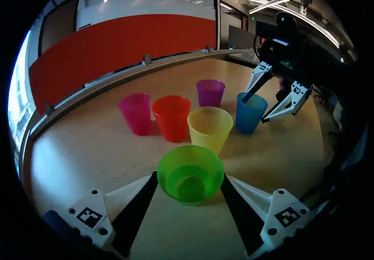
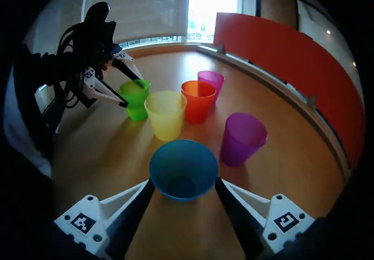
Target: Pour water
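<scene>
While the left gripper's [image 1: 189,175] fingers [image 1: 135,204] flank the green cup [image 1: 190,166] and the right gripper's [image 2: 183,181] flank the blue cup [image 2: 183,164], I cannot tell whether they press.

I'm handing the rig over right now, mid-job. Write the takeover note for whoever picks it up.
Left gripper: fingers either side of the green cup, which stands upright on the table; can't confirm they press on it.
Right gripper: the same around the blue cup.
Yellow cup, orange cup, pink cup and purple cup stand upright nearby.
Done: both grippers lined up on cups.
Left: lift and pour; no cup is tilted yet, and no water is discernible.
</scene>
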A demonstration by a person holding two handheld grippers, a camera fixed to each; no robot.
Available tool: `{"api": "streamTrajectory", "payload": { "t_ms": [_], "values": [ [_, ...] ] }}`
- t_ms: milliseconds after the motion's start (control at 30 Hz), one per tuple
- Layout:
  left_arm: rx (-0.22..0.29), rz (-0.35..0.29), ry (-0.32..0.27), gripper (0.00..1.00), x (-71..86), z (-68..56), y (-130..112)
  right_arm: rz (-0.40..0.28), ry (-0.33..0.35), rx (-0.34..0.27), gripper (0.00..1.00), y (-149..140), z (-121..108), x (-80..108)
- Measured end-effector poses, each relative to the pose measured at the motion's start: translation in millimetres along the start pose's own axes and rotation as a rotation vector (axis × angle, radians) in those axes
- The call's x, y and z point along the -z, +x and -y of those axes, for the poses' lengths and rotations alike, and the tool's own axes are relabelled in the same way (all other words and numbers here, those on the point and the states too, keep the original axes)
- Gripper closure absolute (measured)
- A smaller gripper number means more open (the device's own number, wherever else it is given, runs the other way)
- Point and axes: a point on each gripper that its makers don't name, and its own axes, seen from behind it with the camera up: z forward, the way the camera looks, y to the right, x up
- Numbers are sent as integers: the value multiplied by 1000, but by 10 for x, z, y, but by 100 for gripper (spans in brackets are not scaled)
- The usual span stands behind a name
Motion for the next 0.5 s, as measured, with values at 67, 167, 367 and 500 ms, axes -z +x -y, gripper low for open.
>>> {"api": "streamTrajectory", "payload": {
  "t_ms": [67, 167, 367, 500],
  "values": [
    [0, 2, 0, 6, 9, 0, -4, 0, -2, -1, 1, -7, 2, 7],
    [-1, 5, -1, 6, 29, -8, -11, 0, -7, -5, 1, -20, -1, 23],
    [-6, 18, -5, 6, 77, -44, -58, 0, -16, -10, 1, -52, 6, 78],
    [-11, 24, -1, 6, 117, -61, -98, -1, -26, -12, 1, -87, 15, 128]
  ]
}}
